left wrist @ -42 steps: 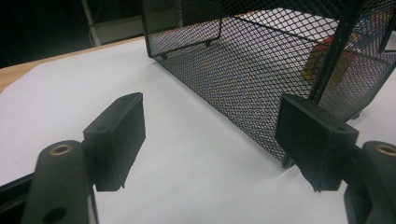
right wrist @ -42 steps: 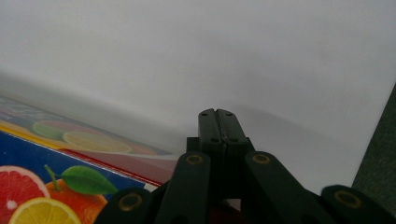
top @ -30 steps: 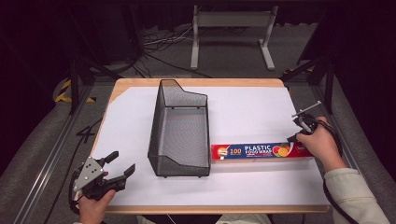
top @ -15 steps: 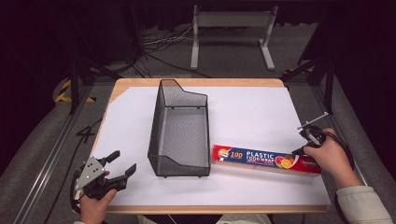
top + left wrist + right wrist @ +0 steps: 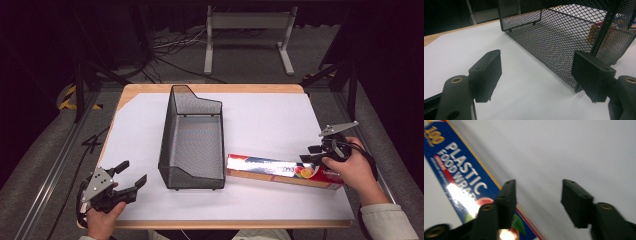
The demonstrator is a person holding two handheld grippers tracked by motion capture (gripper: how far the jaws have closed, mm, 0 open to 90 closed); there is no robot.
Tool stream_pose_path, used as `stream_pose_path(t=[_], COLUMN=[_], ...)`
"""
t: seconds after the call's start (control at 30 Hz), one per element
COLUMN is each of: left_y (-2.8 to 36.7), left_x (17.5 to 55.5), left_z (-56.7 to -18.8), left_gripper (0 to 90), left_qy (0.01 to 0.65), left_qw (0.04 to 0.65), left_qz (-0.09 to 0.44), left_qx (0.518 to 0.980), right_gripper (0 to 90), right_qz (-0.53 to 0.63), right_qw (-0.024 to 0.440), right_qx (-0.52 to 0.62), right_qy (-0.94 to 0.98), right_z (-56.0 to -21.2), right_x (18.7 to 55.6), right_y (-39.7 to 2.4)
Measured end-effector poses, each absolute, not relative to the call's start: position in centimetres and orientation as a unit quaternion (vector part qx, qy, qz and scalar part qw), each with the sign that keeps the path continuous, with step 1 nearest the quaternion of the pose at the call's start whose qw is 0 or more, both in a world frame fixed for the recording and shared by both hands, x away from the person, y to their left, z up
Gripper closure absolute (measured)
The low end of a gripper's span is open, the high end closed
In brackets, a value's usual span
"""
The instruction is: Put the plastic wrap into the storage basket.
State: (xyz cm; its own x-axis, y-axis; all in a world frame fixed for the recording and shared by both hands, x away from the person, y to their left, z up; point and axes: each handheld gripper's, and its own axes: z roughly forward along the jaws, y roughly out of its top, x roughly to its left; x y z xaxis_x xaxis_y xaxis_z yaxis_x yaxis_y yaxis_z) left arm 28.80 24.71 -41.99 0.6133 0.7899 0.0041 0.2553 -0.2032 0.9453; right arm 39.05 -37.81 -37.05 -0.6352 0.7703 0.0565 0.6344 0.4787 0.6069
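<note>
White sheeting point(image 5: 280, 125) covers the table — a black wire-mesh basket point(image 5: 192, 137) stands mid-table, a blue plastic food wrap box point(image 5: 280, 170) lying just right of it. The right gripper point(image 5: 320, 152), jaws spread, hovers over the box's end; the left gripper point(image 5: 127, 175) rests spread near the front-left corner.

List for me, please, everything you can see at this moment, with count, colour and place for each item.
mesh basket: one, black, standing open-topped left of the table's centre.
plastic food wrap box: one, blue with red and orange print, lying flat right of the basket.
table: one, white top with wooden edge.
metal stand: one, grey, on the floor beyond the table.
left gripper: one, black jaws open, at the near left corner, held by a hand.
right gripper: one, black jaws open, over the box's right end, held by a hand.
</note>
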Motion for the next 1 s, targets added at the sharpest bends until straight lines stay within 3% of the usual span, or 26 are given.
stream_pose_path(t=[0.13,0.3,0.73,1.0], left_y=[24.7,24.7,24.6,24.8], left_x=[28.9,28.9,28.9,28.7], left_z=[-42.0,-42.0,-42.0,-42.0], left_gripper=[25.2,25.2,25.2,25.2], left_qy=[0.356,0.354,0.355,0.357], left_qw=[0.518,0.518,0.518,0.517], left_qz=[0.255,0.258,0.256,0.257], left_qx=[0.734,0.735,0.735,0.734], right_gripper=[23.4,14.7,6.9,9.7], right_qz=[0.334,0.348,0.328,0.301], right_qw=[0.107,0.1,0.096,0.106], right_qx=[0.346,0.267,0.202,0.187], right_qy=[0.87,0.893,0.918,0.929], right_z=[-36.6,-36.2,-36.9,-38.3], right_x=[38.4,37.8,38.1,38.5], right_y=[-36.6,-34.6,-31.5,-30.0])
